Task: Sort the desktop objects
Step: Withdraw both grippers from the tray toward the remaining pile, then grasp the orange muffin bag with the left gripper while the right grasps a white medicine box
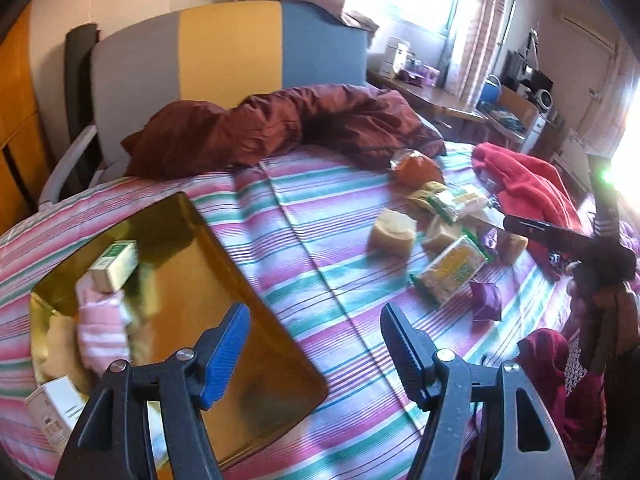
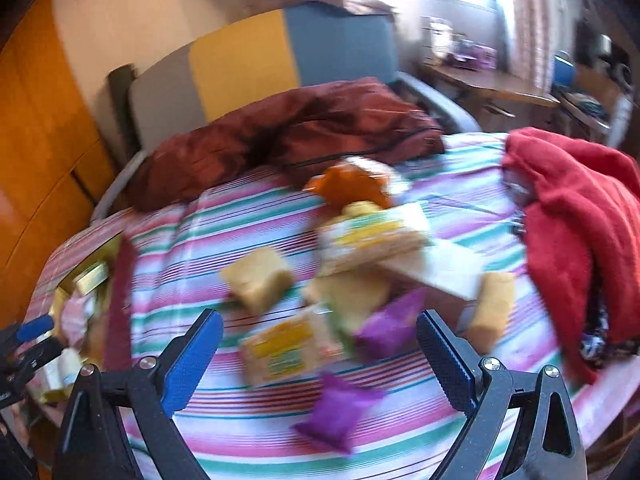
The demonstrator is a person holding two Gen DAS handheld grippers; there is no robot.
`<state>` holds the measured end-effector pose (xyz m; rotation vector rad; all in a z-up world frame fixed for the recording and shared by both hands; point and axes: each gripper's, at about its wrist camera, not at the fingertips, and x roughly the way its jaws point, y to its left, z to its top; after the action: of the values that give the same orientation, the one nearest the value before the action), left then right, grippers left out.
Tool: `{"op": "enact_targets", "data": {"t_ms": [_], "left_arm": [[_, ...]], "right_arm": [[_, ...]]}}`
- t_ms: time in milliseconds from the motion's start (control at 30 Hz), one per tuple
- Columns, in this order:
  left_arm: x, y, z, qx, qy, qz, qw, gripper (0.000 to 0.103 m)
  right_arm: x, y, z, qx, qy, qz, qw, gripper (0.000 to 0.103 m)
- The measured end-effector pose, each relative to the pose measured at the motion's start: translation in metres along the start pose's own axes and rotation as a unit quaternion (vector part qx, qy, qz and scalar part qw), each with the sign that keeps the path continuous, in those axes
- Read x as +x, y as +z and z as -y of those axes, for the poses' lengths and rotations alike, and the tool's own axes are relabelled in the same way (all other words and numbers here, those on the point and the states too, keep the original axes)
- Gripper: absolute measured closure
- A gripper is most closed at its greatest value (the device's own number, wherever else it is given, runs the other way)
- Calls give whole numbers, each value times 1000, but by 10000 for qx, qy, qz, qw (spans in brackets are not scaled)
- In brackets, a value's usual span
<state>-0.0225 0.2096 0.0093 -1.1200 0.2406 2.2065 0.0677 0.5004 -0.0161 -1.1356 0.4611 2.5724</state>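
Blue-padded left tongs [image 1: 316, 344] stand wide with nothing between them, above the near edge of the striped bed [image 1: 320, 216]. Just under their left pad lies a gold tray [image 1: 224, 288]. On the tray's near left part sit a pink-and-white sock [image 1: 102, 320], a green-and-white box [image 1: 114, 266] just beyond it, and another white box [image 1: 54, 410] at the near corner.

Right tongs [image 2: 320, 354] are also wide and hold nothing; that view is blurred. Close before them on the bed lie a purple packet [image 2: 338, 414] and, a little farther, a yellow-and-green cracker pack [image 2: 286, 350] with a second purple packet [image 2: 390, 326] just to its right. Beyond these is a loose heap: a pale yellow block [image 2: 258, 278], another yellow block [image 2: 490, 308] to the right, a white flat box [image 2: 440, 270] and a second cracker pack [image 2: 372, 236], some touching or overlapping. At the heap's far end sits an orange bag [image 2: 348, 184].

A red cloth [image 2: 576, 232] lies on the bed's right side, near the heap. Across the far side of the bed stretches a maroon quilt [image 1: 280, 128], and behind it stands a headboard [image 1: 232, 48] in grey, yellow and blue. Farther right, by the window, a desk [image 1: 436, 98] carries small items too blurred to name.
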Motion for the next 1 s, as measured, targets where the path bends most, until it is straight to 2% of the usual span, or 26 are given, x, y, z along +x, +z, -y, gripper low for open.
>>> {"op": "enact_targets", "data": {"t_ms": [167, 233, 300, 433, 567, 767, 800, 867, 933, 1000], "left_arm": [[18, 11, 16, 181, -106, -147, 9997, 34], [25, 17, 22, 227, -149, -193, 9994, 34], [33, 24, 27, 262, -172, -231, 9992, 34], [49, 41, 37, 353, -247, -305, 9986, 34], [65, 61, 48, 480, -288, -334, 9979, 32], [96, 89, 60, 520, -515, -452, 9963, 31], [102, 94, 63, 543, -526, -468, 9960, 31], [115, 103, 69, 629, -506, -496, 9955, 31], [127, 112, 76, 738, -500, -531, 9946, 31], [141, 123, 83, 793, -569, -574, 9936, 31]], "right_arm": [[9, 9, 36, -201, -417, -56, 9989, 6], [15, 15, 47, -392, -555, -115, 9976, 10], [22, 22, 56, -577, -591, -185, 9964, 14], [42, 32, 65, -939, -578, -438, 9929, 15], [67, 37, 61, -1598, -678, -742, 9820, 16], [101, 39, 59, -2280, -495, -1310, 9635, 16], [104, 40, 60, -2285, -448, -1334, 9633, 19], [106, 41, 60, -2283, -317, -1299, 9644, 36], [105, 42, 57, -2310, -342, -1226, 9646, 43], [102, 39, 56, -2320, -296, -1161, 9653, 45]]}}
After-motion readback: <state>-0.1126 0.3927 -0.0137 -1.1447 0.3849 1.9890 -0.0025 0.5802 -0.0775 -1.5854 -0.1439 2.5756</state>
